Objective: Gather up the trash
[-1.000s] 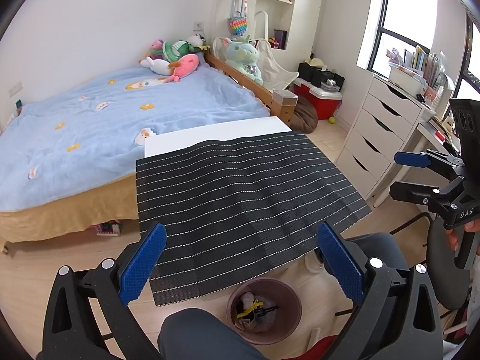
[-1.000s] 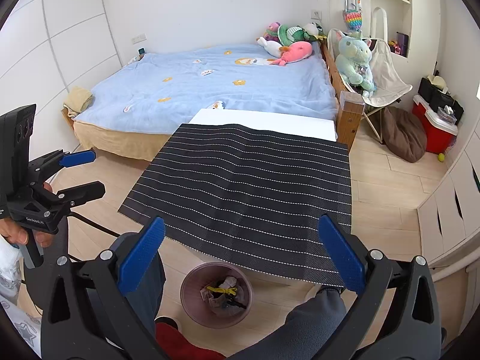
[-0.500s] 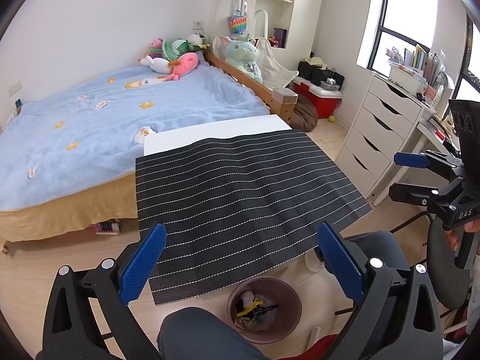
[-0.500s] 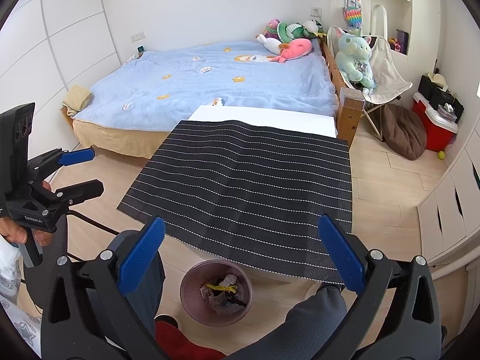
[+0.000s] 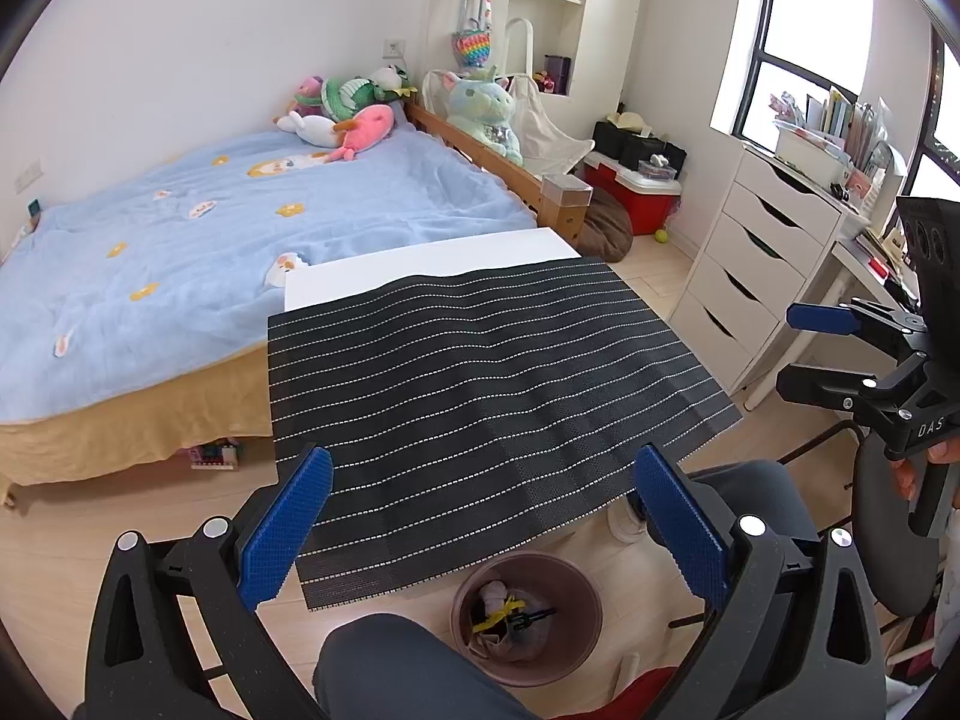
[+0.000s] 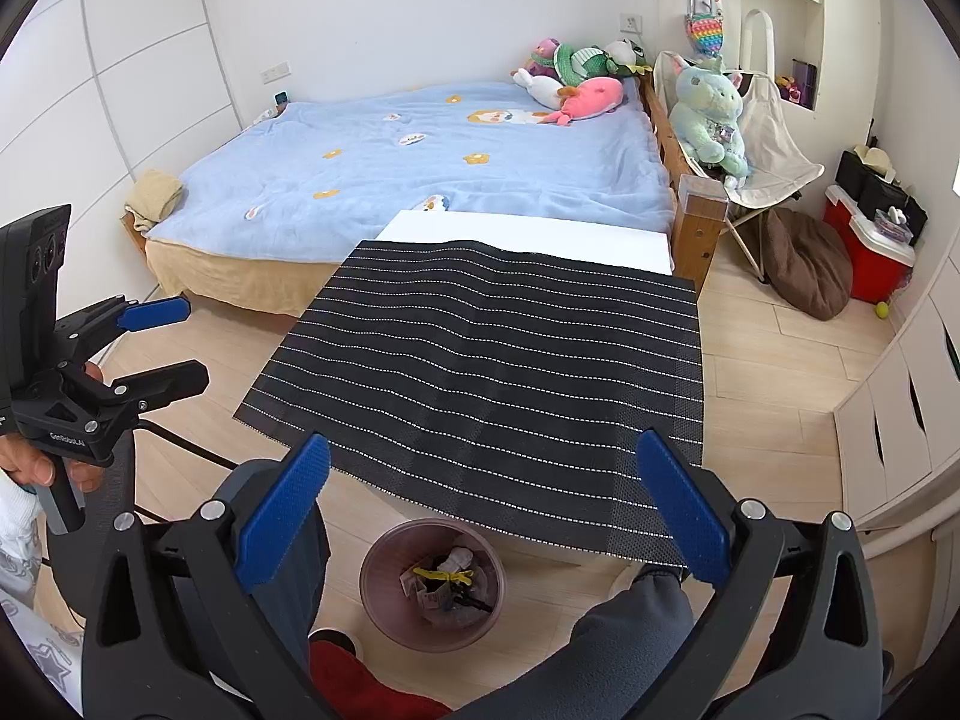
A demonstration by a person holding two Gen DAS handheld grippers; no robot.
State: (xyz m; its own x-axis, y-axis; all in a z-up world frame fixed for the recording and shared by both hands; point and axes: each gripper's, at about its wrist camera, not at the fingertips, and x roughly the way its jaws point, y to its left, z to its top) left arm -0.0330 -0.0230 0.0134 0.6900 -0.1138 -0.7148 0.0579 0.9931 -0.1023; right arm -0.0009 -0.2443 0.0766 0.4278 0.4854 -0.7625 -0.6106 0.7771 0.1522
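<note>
Both grippers hang above the bench with their blue pads spread wide and nothing between them. From its own camera the left gripper [image 5: 480, 516] frames the near edge of the striped mat [image 5: 480, 384], and the right gripper [image 6: 480, 510] does the same from its side. Each also shows in the other's view — the right gripper at about three o'clock in the left camera, the left gripper at about nine o'clock in the right camera, both held by a hand with the jaws apart.

The trash bin [image 6: 435, 585] stands on the floor at roughly six o'clock, just past the near edge of the bench [image 6: 528, 234], between the person's knees. It already holds trash [image 6: 444, 579]: crumpled pale paper, something yellow and a dark piece, though the items are too small to name.

The mat looks bare, as does the white strip of bench showing beyond it at twelve o'clock. No loose litter is visible on the floor around the bin either. Judged from that, the collecting seems finished or very nearly so — whatever remains would lie outside these views.
</note>
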